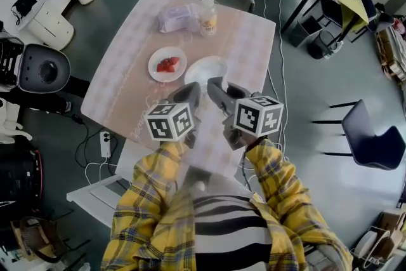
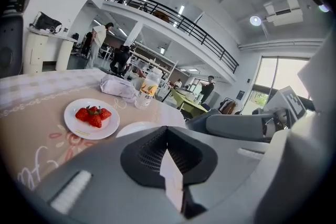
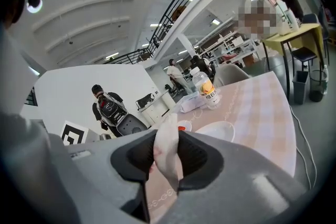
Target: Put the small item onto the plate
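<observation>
Left tongs (image 2: 168,136) and right tongs (image 3: 168,139), in our hands, are each clamped on one pale, crumpled wrapper (image 3: 169,165), which we hold above the table's (image 1: 127,92) near edge. Just beyond sits the empty plate (image 1: 200,68), strawberries (image 1: 168,64) on a second plate beside it, and a bottle (image 1: 208,16) and bag (image 1: 176,17) farther back.
</observation>
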Motion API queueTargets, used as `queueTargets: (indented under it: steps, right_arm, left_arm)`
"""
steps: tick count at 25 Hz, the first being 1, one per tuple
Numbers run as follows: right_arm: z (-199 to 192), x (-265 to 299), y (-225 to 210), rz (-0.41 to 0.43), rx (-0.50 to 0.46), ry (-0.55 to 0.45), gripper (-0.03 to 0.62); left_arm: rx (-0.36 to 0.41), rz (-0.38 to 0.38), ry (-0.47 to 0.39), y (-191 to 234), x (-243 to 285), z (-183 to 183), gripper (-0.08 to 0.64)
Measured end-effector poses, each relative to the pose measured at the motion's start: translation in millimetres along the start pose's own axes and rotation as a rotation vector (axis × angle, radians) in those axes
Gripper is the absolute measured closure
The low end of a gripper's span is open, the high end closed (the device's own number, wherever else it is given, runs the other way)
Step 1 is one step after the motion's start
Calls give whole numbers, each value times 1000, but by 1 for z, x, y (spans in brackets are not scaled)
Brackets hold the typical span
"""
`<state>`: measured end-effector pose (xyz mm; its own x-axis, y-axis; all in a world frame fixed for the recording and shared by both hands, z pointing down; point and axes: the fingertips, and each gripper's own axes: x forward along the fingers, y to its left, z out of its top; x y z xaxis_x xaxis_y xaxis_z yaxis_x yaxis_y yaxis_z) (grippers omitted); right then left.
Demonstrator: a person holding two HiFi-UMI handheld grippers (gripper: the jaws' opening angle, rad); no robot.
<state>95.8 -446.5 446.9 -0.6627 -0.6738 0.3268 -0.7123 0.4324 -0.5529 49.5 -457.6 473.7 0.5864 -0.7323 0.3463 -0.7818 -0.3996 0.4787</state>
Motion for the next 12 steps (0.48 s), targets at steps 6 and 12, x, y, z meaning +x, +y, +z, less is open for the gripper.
queueTargets:
  steps: [6,12]
  right_arm:
    - [3,26,-24,0,-11,48,486]
    - [2,51,-47,-9,-23,95,486]
  left_arm:
    - [0,45,19,20,22,2,568]
    - [12,76,53,33,43,-2,568]
